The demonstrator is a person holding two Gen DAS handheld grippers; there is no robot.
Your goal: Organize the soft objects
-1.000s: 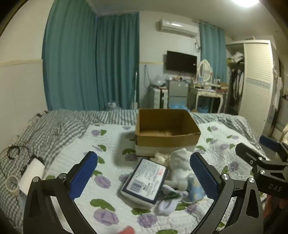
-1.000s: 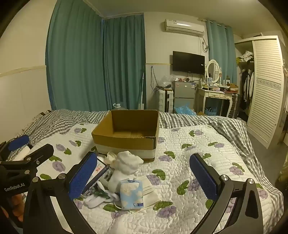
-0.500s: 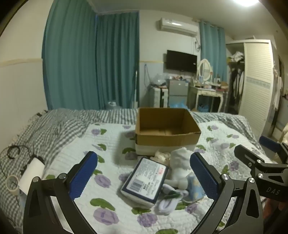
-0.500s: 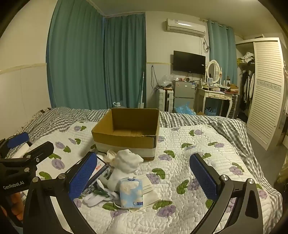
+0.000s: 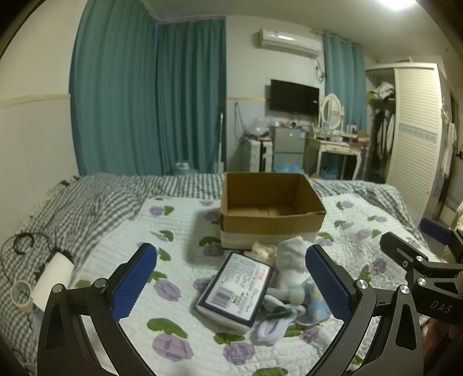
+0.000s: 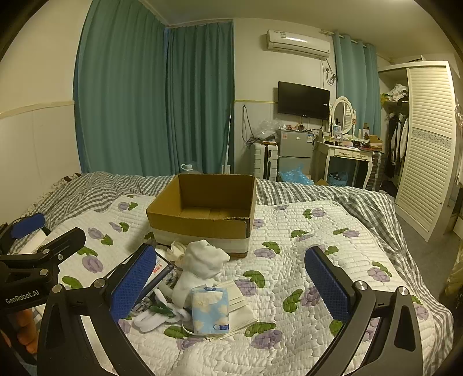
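Both tools hang spread wide and empty over the bed: the left tool (image 5: 231, 285) above the pile, the right tool (image 6: 230, 283) just to its right. The pile lies on the quilt (image 6: 303, 260) right before the open cardboard box (image 6: 202, 214). The wet-wipe pack (image 5: 235, 290) looks squashy and slick-filmed; pinch across its narrow sides. The white sock bundle (image 6: 202, 260) and tissue packet (image 6: 210, 309) seem light, limp; grip mid-body.

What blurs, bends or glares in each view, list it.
Left wrist view: ceiling lamp blows out white, the box and the pack look soft, dark corners. Right wrist view: sharper, wardrobe bows with fisheye, warm tint.
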